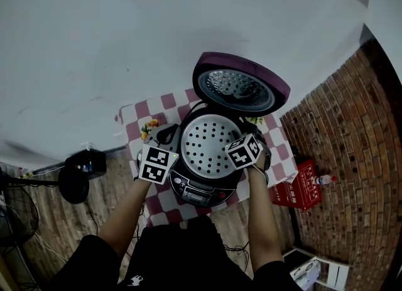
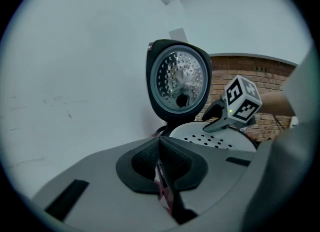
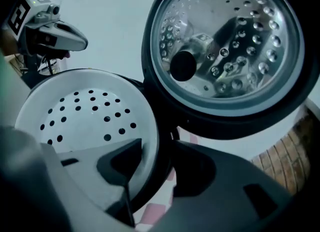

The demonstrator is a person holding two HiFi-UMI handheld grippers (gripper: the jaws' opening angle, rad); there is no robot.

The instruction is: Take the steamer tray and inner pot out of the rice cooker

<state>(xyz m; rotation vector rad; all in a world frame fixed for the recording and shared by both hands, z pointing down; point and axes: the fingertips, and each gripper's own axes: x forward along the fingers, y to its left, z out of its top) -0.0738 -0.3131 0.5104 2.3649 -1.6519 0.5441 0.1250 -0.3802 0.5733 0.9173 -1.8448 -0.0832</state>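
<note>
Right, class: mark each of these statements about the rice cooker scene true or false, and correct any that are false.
1. The lid of the rice cooker stands open. True.
2. The steamer tray lies on the table beside the cooker. False: it sits in the top of the cooker.
3. The left tongs are shut with nothing in them. True.
4. The right tongs are shut. False: they are open, one jaw over the tray and the other outside the cooker, and the rim is not gripped.
5. The tablecloth is plain blue. False: it is red and white checks.
</note>
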